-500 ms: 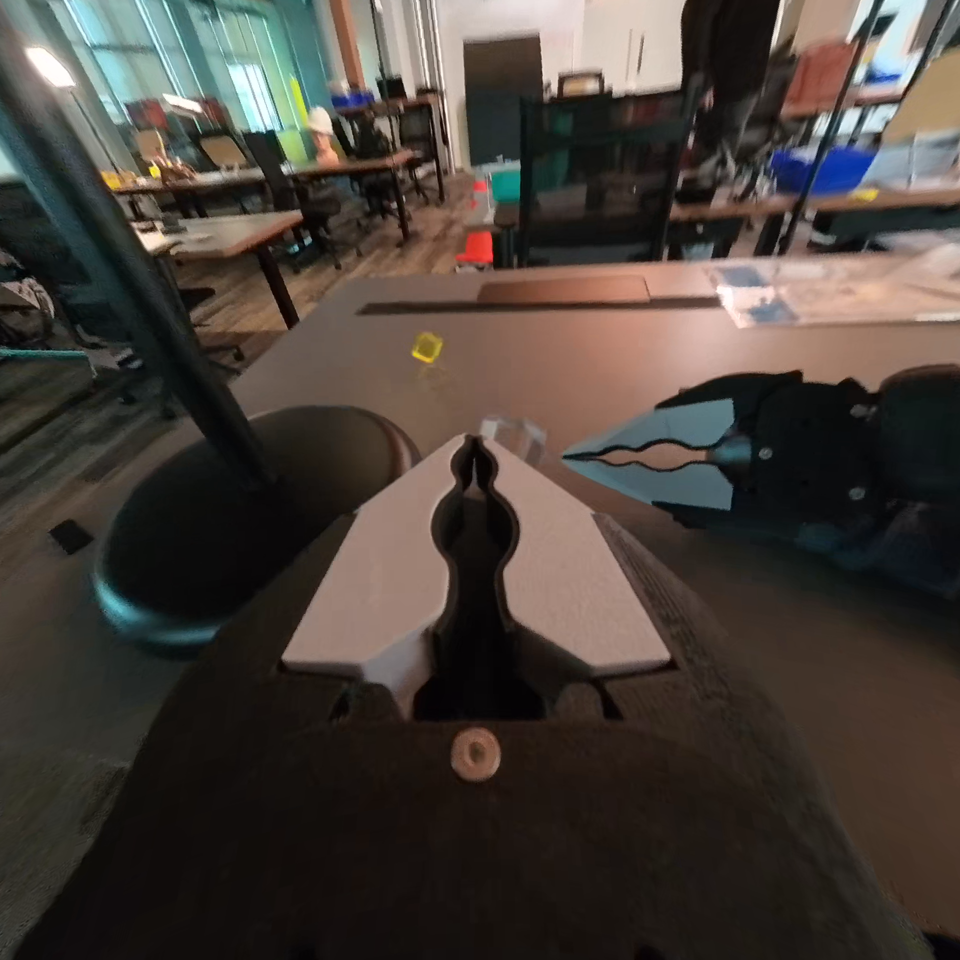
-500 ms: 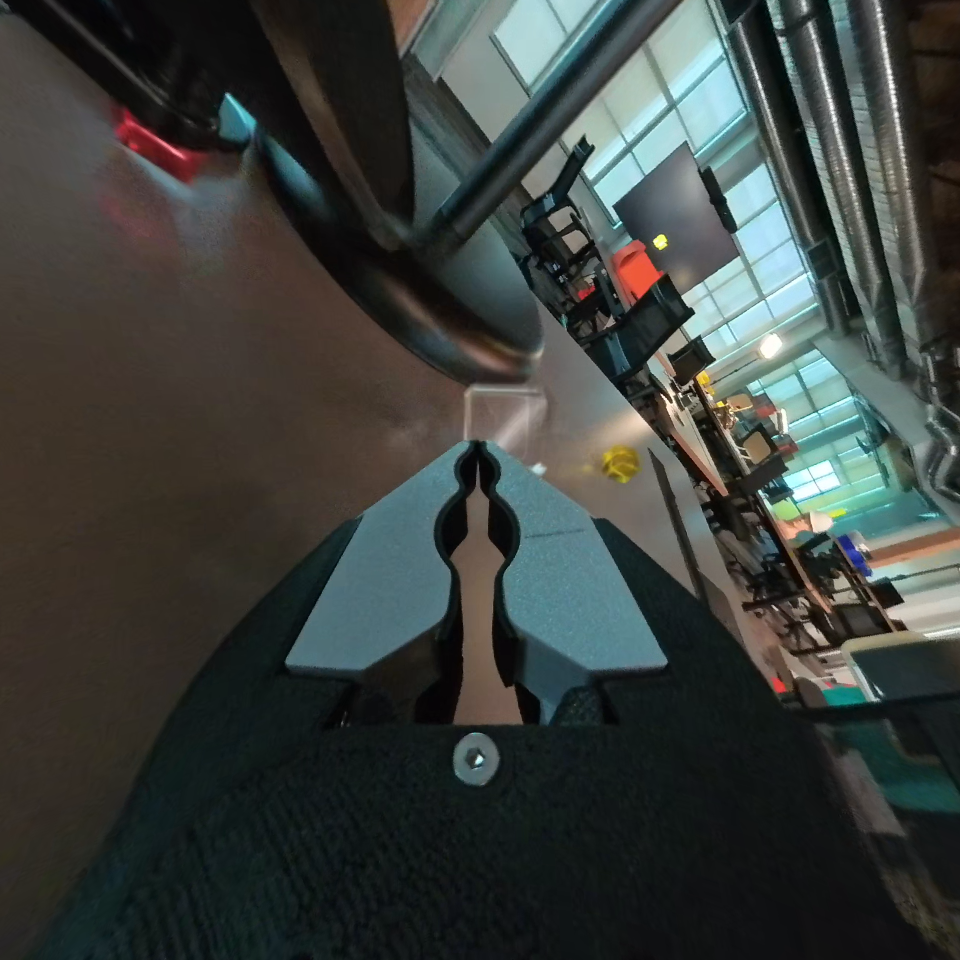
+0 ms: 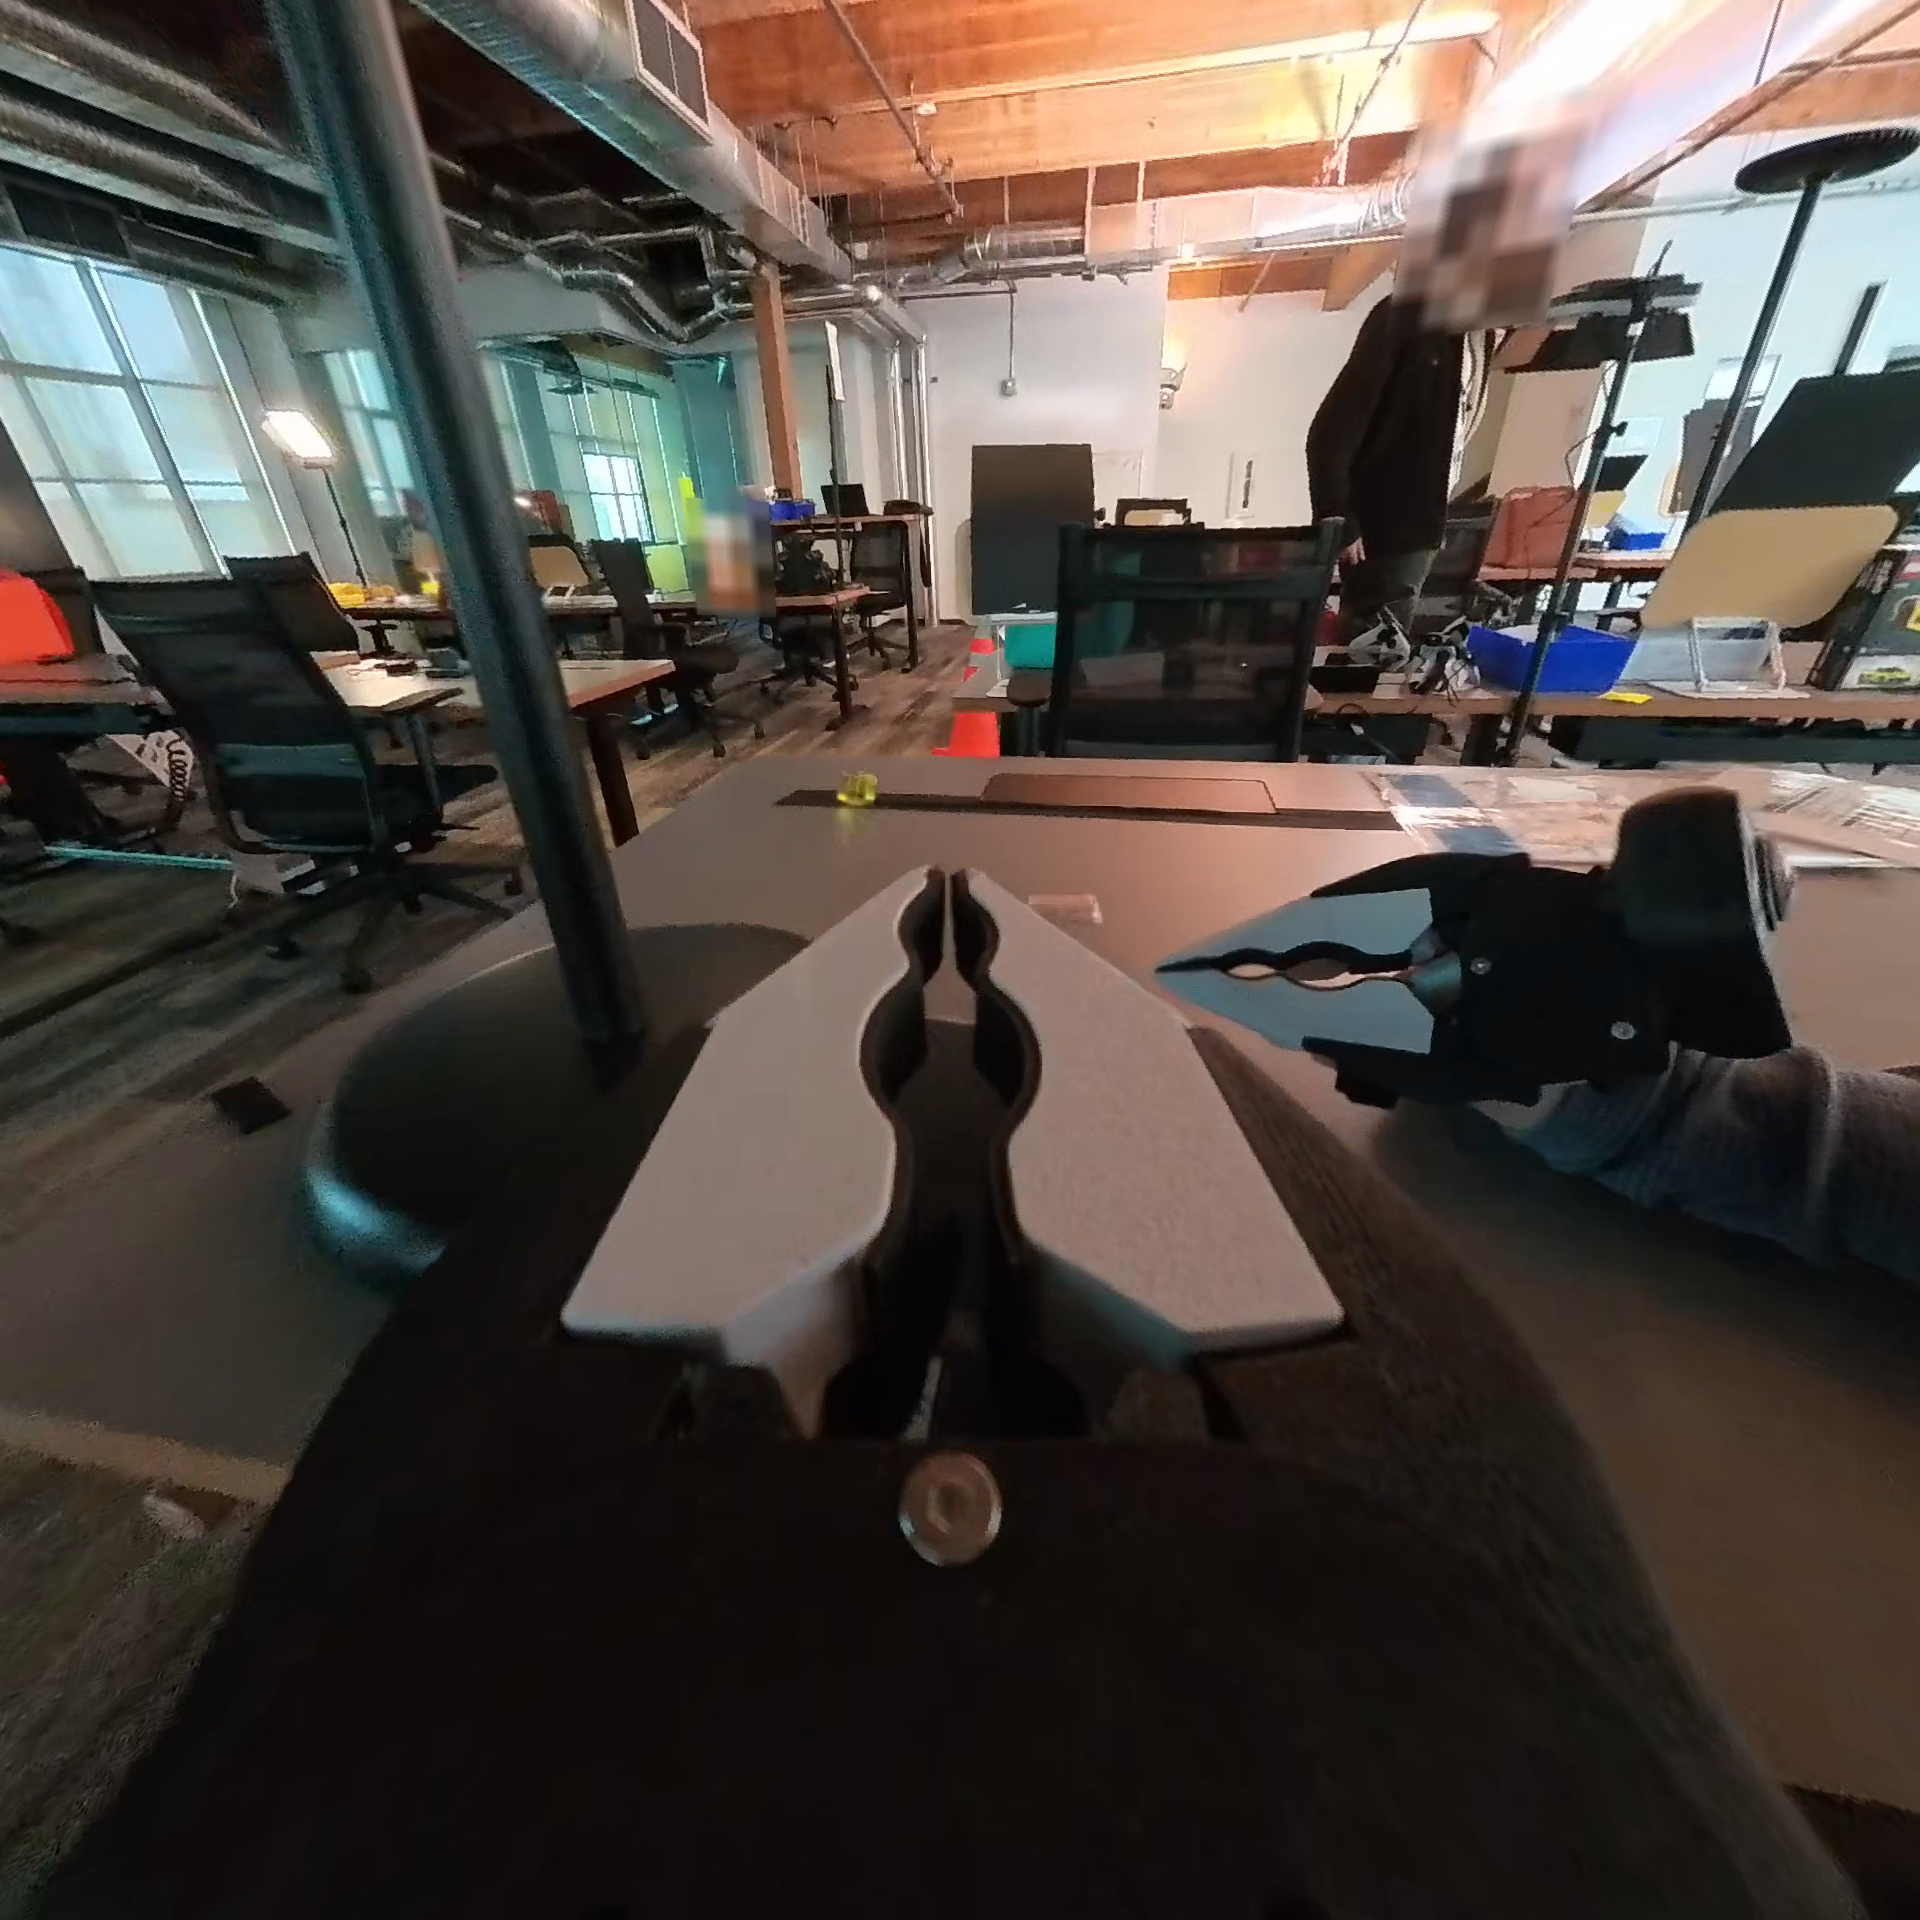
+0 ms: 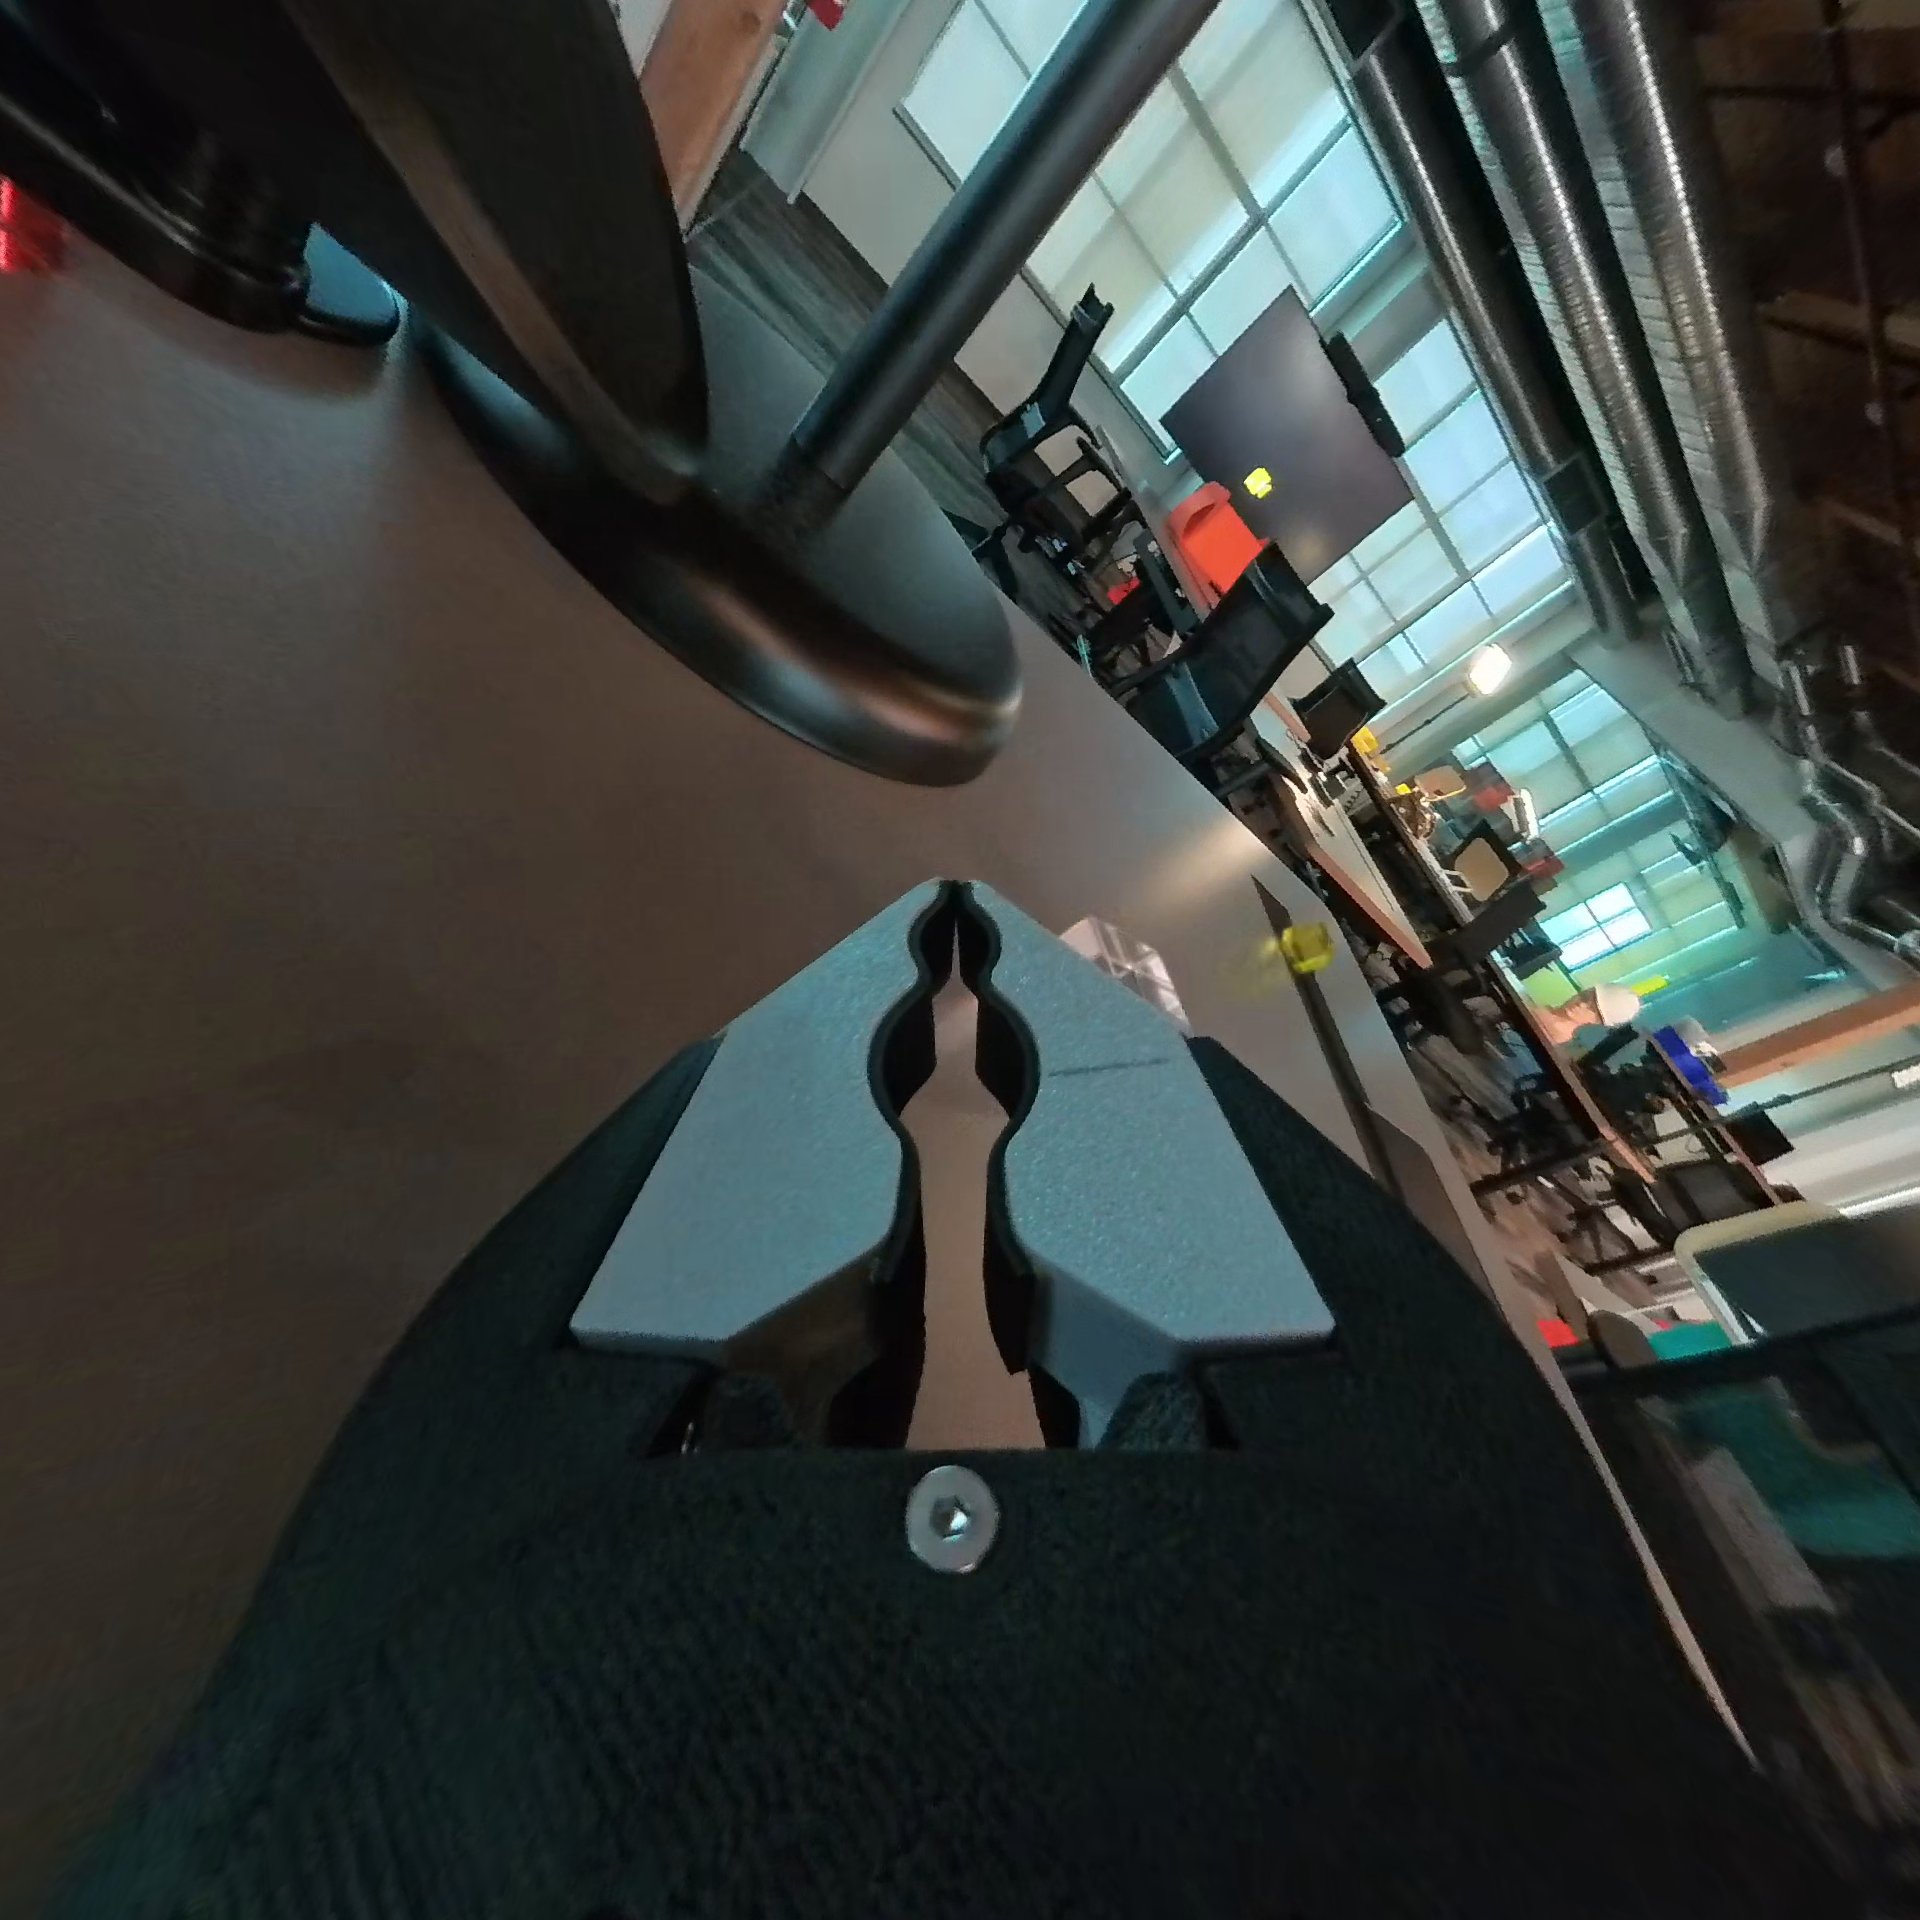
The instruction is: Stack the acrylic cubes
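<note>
Two grippers low over the brown table (image 3: 1299, 904): left gripper (image 3: 950, 878) at frame centre, fingertips closed on nothing; right gripper (image 3: 1169, 964) mid-right (lying sideways), tips together, likewise bare. Round black stand base (image 3: 499, 1049) just left, pole rising to the upper left. Clear block (image 3: 1064, 907) just beyond the tips. Farther back, small yellow cube (image 3: 856, 788) near the table's dark strip (image 3: 1340, 818).

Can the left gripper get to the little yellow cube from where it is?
Probably yes. The yellow cube sits alone on the table, ahead of the left gripper, with bare tabletop between. Its fingertips are shut, so they'd need opening.
</note>
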A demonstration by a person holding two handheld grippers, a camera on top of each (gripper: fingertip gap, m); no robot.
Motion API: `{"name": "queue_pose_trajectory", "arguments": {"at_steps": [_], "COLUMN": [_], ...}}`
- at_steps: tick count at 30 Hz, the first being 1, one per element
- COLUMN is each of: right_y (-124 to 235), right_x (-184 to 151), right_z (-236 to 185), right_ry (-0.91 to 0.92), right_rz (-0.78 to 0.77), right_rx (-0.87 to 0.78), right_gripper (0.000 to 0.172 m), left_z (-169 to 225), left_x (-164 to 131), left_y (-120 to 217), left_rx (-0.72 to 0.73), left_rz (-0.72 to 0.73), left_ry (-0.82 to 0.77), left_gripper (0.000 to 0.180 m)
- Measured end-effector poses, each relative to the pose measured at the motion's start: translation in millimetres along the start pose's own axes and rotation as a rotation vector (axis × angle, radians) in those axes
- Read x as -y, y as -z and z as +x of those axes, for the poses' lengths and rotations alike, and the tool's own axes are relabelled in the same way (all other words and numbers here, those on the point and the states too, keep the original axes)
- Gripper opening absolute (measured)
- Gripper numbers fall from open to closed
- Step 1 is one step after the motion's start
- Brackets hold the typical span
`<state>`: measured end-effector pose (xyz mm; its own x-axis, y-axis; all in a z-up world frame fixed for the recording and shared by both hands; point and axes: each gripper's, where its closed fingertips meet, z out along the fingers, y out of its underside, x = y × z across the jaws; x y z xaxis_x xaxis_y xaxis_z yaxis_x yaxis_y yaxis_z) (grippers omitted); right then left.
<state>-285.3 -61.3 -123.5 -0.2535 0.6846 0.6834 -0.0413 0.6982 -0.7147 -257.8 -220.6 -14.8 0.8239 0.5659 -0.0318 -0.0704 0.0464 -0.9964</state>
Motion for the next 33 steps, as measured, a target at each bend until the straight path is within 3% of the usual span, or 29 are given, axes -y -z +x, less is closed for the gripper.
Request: {"name": "queue_pose_trajectory", "arguments": {"at_steps": [7,10,13,16,22,25,28,31,33], "right_y": [4,-5,-24,-44,-71,-71,-68,-66,-61], "right_x": [0,-8,-35,-58,-90,-93,-90,-61,-10], "right_z": [12,18,26,39,41,39,39,44,48], "right_ry": [-0.079,-0.176,-0.254,-0.346,-0.587,-0.668,-0.622,-0.591,-0.616], "right_rz": [0.008,-0.019,-0.152,-0.248,-0.408,-0.424,-0.415,-0.301,-0.117], "right_rx": [-0.043,0.003,0.048,0.061,0.17,0.212,0.186,0.174,0.241], "right_gripper": [0.003,0.03,0.058,0.071,0.07,0.046,0.044,0.043,0.043], "left_z": [-14,-22,-30,-31,-31,-36,-41,-46,-49], "left_x": [-5,-3,0,2,2,3,5,0,-6], "left_y": [13,20,25,28,38,45,50,51,50], "left_rx": [0.004,0.02,0.028,0.008,-0.006,0.014,0.028,0.045,0.052], "left_rz": [0.003,0.022,0.046,0.064,0.056,0.061,0.068,0.053,0.037], "left_ry": [0.051,0.068,0.096,0.135,0.137,0.134,0.141,0.145,0.15], "left_gripper": [0.004,0.009,0.019,0.031,0.04,0.041,0.041,0.043,0.043]}}
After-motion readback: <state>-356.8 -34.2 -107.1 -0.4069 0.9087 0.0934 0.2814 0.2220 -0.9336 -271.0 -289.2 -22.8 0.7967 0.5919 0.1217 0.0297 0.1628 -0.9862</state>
